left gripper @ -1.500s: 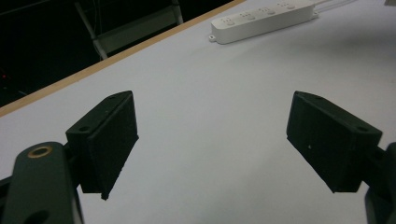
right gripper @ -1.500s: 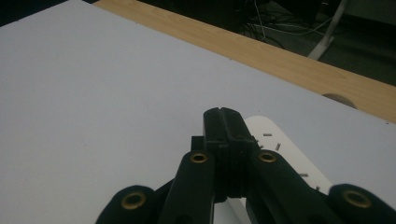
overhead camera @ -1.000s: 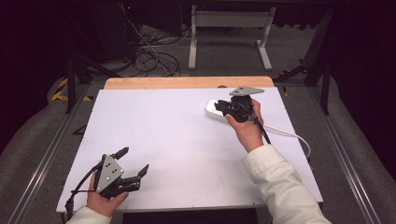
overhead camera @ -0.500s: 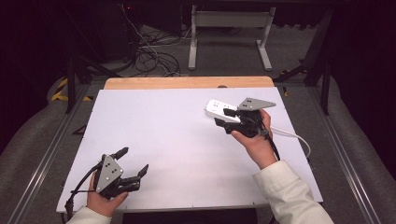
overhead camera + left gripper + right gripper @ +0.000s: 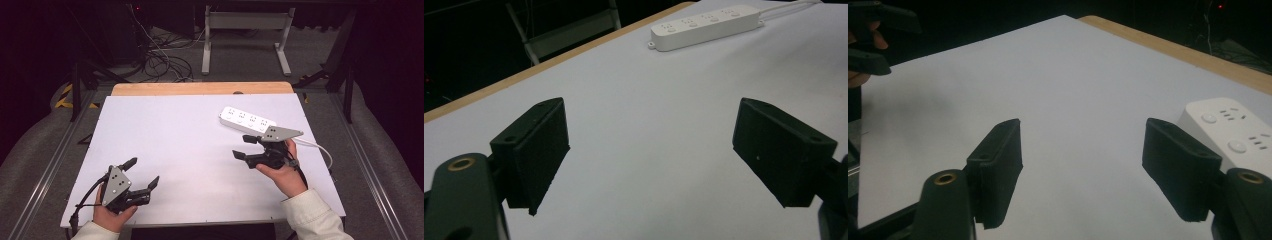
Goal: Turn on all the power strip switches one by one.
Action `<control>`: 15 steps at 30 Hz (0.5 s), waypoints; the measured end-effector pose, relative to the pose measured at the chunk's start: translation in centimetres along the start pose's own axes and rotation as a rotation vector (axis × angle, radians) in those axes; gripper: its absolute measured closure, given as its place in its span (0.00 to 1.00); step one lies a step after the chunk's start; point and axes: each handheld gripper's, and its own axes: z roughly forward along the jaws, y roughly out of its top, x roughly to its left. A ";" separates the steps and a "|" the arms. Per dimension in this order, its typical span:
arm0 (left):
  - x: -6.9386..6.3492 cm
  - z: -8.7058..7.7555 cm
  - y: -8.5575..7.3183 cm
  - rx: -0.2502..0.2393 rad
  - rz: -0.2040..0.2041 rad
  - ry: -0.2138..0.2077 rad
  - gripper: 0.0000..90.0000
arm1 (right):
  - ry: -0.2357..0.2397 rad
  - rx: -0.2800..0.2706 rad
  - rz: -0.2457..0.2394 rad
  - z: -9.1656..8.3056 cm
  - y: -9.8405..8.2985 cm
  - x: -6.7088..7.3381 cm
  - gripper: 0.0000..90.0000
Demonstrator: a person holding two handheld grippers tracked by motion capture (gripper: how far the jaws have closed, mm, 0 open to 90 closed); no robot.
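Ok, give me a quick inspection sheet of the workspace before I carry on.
Surface: white tabletop with a wooden far edge, flat and bare.
Job's things: white power strip lying flat at the far right.
Clutter: nothing seen.
Grippers: right gripper has just been opening, nothing between its jaws, apart from the strip; left gripper open near the front left corner.
Cables: strip's white cord runs along the right side; black cable trails from the left gripper.
Surroundings: dark floor with tangled cables and a metal frame.

White-topped table (image 5: 190, 150) with a bare wooden strip along its far edge, white power strip (image 5: 247, 120) lying flat near the far right corner, its white cable (image 5: 320, 149) trailing along the right side
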 end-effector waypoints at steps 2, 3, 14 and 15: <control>0.0 0.0 0.0 0.000 -0.001 -0.001 0.17 | 0.008 0.000 -0.004 -0.1 -0.7 0.1 0.35; 0.0 0.0 0.0 0.000 -0.001 -0.001 0.17 | 0.013 -0.003 -0.008 -0.2 -1.2 0.2 0.34; 0.5 -0.1 -0.2 0.014 -0.053 -0.029 0.16 | 0.018 -0.001 -0.002 -1.4 -5.9 0.4 0.23; 0.6 -0.1 -0.2 0.014 -0.055 -0.030 0.16 | 0.012 0.008 0.004 -1.5 -6.3 0.4 0.23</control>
